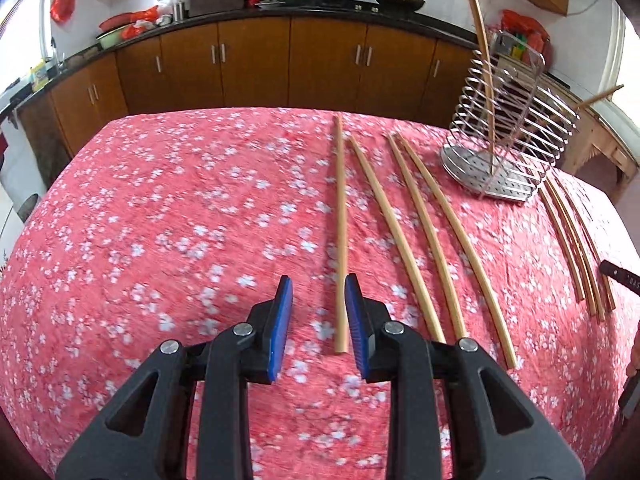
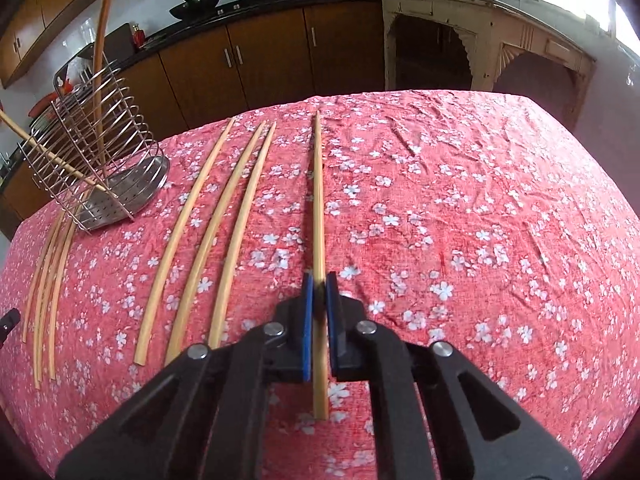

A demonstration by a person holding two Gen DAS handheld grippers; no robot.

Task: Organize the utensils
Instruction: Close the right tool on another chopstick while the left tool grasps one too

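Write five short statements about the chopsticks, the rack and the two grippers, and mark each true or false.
1. The right gripper has its jaws closed on a chopstick. True.
2. The left gripper is holding a chopstick. False: its jaws stand open, with a loose chopstick lying between them on the cloth.
3. The wire rack is empty. False: two chopsticks already stand in it.
4. The table is covered by a red flowered cloth. True.
5. All remaining chopsticks lie in one tight bundle. False: they lie spread apart, a group of three beside the rack.
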